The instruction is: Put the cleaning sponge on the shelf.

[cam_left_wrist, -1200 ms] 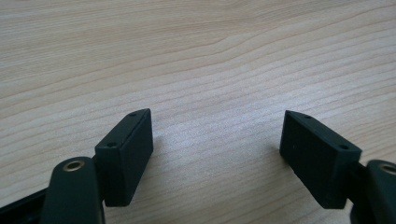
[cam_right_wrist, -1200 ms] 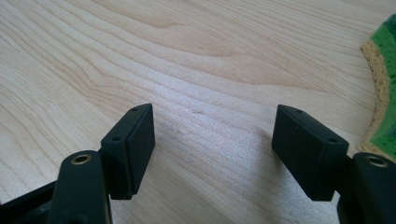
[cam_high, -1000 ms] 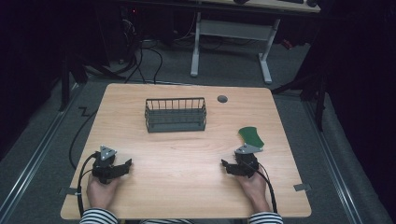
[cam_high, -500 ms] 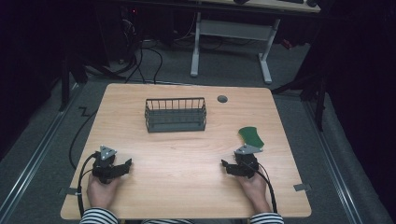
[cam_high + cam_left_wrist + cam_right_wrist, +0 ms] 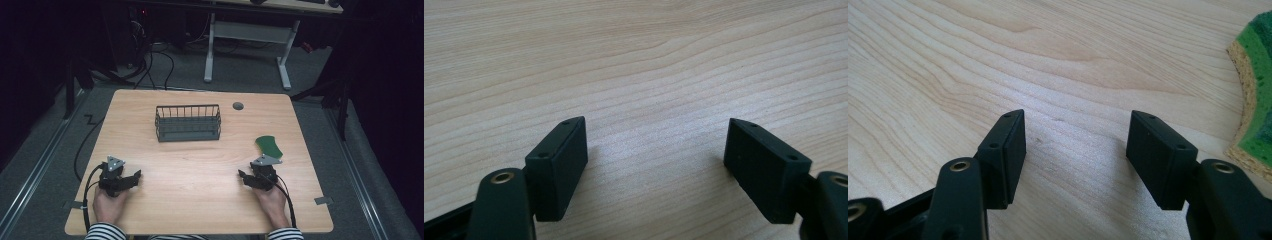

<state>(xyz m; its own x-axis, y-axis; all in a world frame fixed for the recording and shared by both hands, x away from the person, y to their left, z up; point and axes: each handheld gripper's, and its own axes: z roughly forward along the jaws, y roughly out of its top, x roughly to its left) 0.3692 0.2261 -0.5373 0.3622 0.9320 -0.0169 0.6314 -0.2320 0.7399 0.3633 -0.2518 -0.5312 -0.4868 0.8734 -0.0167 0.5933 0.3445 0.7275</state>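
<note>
Your right gripper point(image 5: 248, 176) rests low on the table point(image 5: 200, 165), at about five o'clock on its top. Its jaws have just been closing, yet they stand apart, with bare wood between them and nothing held (the right gripper view makes that plain). The green sponge point(image 5: 268, 146) lies flat on the table just beyond that gripper, toward one o'clock from it. In the right gripper view the sponge point(image 5: 1255, 95) sits at three o'clock, clear of both jaws, showing a green top and a tan, cork-like edge.

Your left gripper point(image 5: 131, 178) sits at about seven o'clock on the table, well apart from the right one. Its jaws stand wide open over bare wood, gripping nothing.

The wire basket point(image 5: 188, 123) stands upright near the table's middle, toward twelve o'clock from both hands.
</note>
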